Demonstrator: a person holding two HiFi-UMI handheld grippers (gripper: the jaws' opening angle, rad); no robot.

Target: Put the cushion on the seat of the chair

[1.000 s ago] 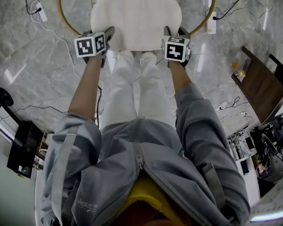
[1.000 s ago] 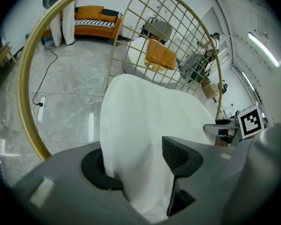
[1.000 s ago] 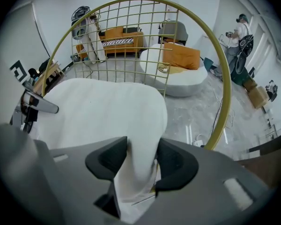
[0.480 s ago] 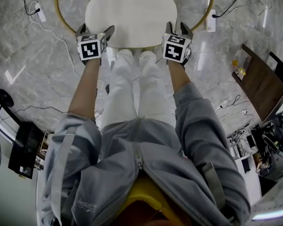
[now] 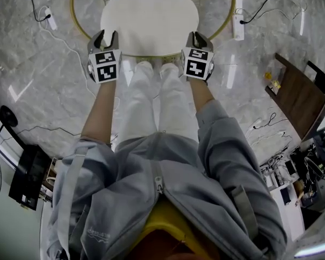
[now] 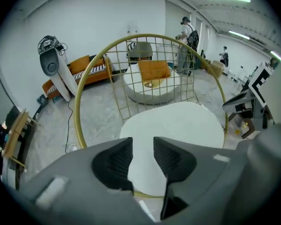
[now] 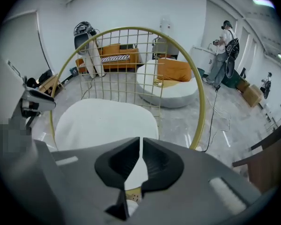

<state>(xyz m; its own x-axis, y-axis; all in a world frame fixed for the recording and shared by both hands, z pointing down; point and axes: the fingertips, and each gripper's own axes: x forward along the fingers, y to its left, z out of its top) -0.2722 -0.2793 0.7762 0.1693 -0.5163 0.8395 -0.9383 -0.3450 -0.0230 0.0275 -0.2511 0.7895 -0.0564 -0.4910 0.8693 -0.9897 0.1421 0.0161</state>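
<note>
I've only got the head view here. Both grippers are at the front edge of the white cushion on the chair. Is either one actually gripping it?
Observer: No. In the left gripper view, the left gripper has its jaws closing with a clear gap and nothing between them. The white oval cushion lies beyond them.
Operator: And the right one?
Observer: The right gripper has its jaws closing too, all but together, with nothing pinched.
Operator: Is the cushion sitting properly?
Observer: In both gripper views it looks flat on the seat of the round gold wire chair, in front of its grid back.
</note>
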